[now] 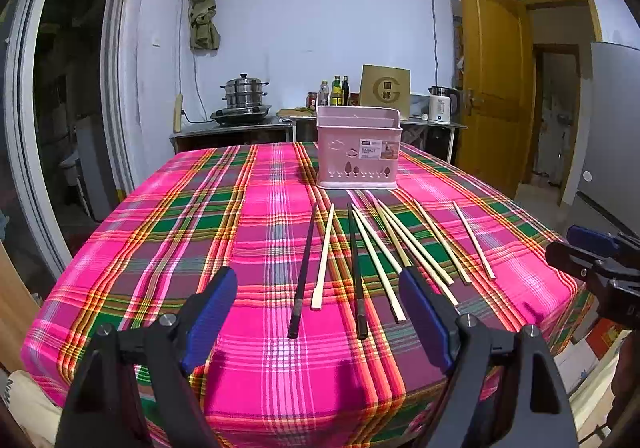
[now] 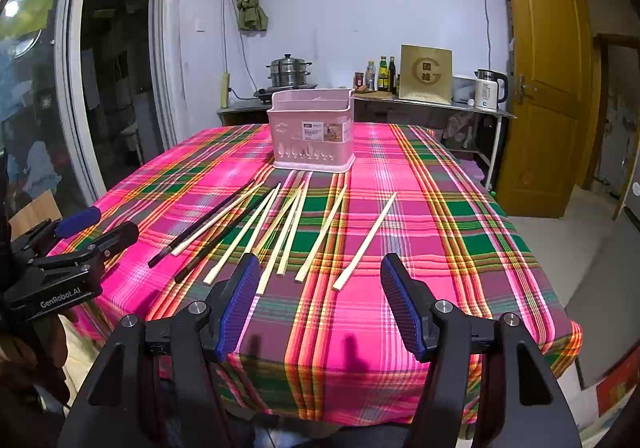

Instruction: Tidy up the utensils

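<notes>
Several chopsticks lie side by side on the plaid tablecloth [image 1: 200, 216], most of pale wood [image 1: 323, 258] [image 2: 364, 242] and two black [image 1: 303, 270] [image 2: 200, 222]. A pink utensil basket [image 1: 357, 147] [image 2: 312, 136] stands upright behind them. My left gripper [image 1: 318, 314] is open and empty, low over the near table edge in front of the black chopsticks. My right gripper [image 2: 316, 298] is open and empty, near the front ends of the pale chopsticks. Each gripper shows at the side of the other's view: the right one [image 1: 592, 252], the left one [image 2: 80, 232].
Behind the table a counter holds a steamer pot [image 1: 244, 90], bottles [image 1: 338, 91], a cardboard box [image 1: 385, 90] and a kettle [image 1: 442, 104]. A yellow wooden door [image 1: 494, 80] stands open at the right. A glass sliding door [image 2: 52, 88] is at the left.
</notes>
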Demonstrator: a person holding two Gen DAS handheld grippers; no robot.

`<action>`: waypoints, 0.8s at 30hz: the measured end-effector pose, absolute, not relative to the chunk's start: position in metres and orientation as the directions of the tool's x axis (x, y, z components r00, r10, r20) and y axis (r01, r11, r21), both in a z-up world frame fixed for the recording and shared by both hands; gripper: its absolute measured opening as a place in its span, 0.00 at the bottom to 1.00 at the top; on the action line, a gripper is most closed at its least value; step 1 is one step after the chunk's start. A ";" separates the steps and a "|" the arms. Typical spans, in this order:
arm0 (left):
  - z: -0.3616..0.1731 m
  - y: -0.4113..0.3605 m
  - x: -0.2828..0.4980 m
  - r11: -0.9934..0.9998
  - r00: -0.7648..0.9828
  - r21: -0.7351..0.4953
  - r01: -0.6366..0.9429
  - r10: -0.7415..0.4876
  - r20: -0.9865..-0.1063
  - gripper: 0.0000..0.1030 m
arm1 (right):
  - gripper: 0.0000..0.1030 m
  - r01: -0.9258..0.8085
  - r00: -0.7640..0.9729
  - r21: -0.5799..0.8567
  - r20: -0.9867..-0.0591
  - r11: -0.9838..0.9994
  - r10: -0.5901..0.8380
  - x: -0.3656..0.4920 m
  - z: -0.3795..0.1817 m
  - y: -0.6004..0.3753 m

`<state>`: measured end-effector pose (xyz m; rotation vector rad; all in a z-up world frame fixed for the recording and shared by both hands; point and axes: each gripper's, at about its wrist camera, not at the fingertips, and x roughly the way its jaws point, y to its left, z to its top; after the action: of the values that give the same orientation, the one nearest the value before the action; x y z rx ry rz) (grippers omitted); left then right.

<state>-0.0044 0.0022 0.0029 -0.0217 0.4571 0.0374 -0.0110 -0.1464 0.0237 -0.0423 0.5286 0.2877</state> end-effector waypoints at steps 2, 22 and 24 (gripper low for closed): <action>0.003 0.002 -0.004 0.999 0.896 -0.011 -0.036 0.027 -0.444 0.82 | 0.61 -0.283 0.824 0.035 -0.503 0.959 0.261 -0.011 0.024 -0.147; 0.001 -0.001 -0.003 1.000 0.888 -0.012 -0.018 0.010 -0.459 0.82 | 0.61 -0.289 0.823 0.027 -0.503 0.957 0.263 -0.011 0.024 -0.146; 0.001 0.000 -0.003 1.000 0.889 -0.010 -0.019 0.012 -0.458 0.82 | 0.61 -0.290 0.824 0.027 -0.502 0.957 0.263 -0.011 0.024 -0.145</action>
<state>-0.0034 -0.0004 0.0013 -0.0146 0.4751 0.0161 -0.0113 -0.1454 0.0242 -0.0513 0.5265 0.2942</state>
